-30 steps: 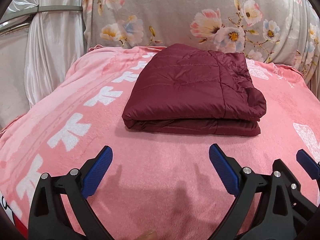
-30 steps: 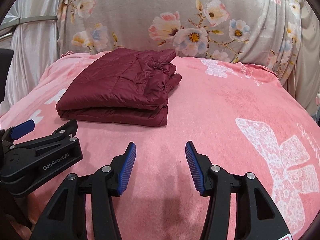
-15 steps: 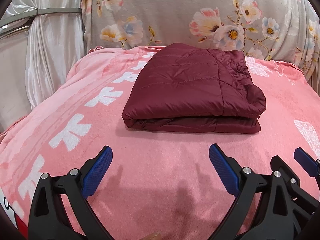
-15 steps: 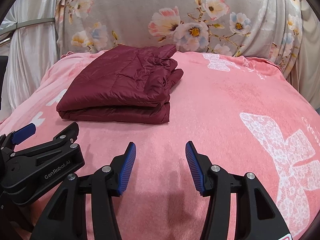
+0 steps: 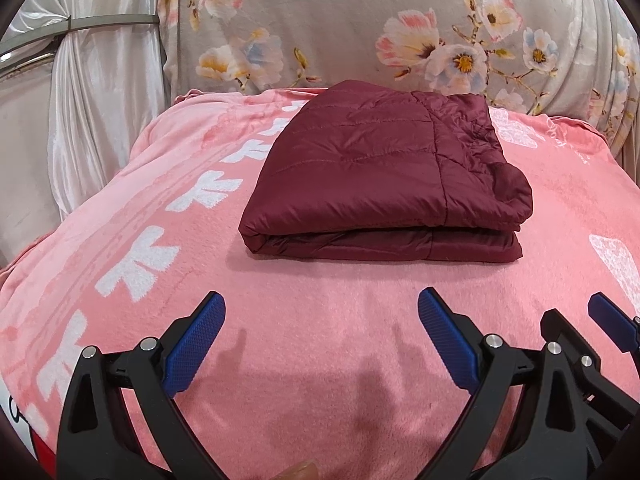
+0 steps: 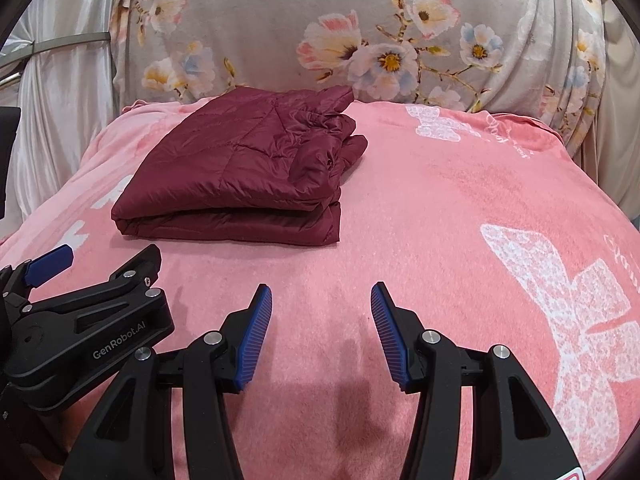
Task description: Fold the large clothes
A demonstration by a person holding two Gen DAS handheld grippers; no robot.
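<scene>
A dark red quilted jacket (image 5: 384, 172) lies folded into a neat rectangle on the pink blanket (image 5: 320, 320), toward the far side; the right wrist view shows the same jacket (image 6: 248, 168) at upper left. My left gripper (image 5: 322, 312) hovers over bare blanket in front of the jacket, open, with nothing between its blue pads. My right gripper (image 6: 322, 304) stands open too, over the blanket to the right of the left one, holding nothing. Neither gripper touches the jacket.
A grey floral cover (image 5: 400, 20) rises behind the blanket. A white satin drape (image 5: 92, 92) hangs at the left. White bow prints run along the blanket's left side, and a large white lace bow print (image 6: 568, 312) lies at the right.
</scene>
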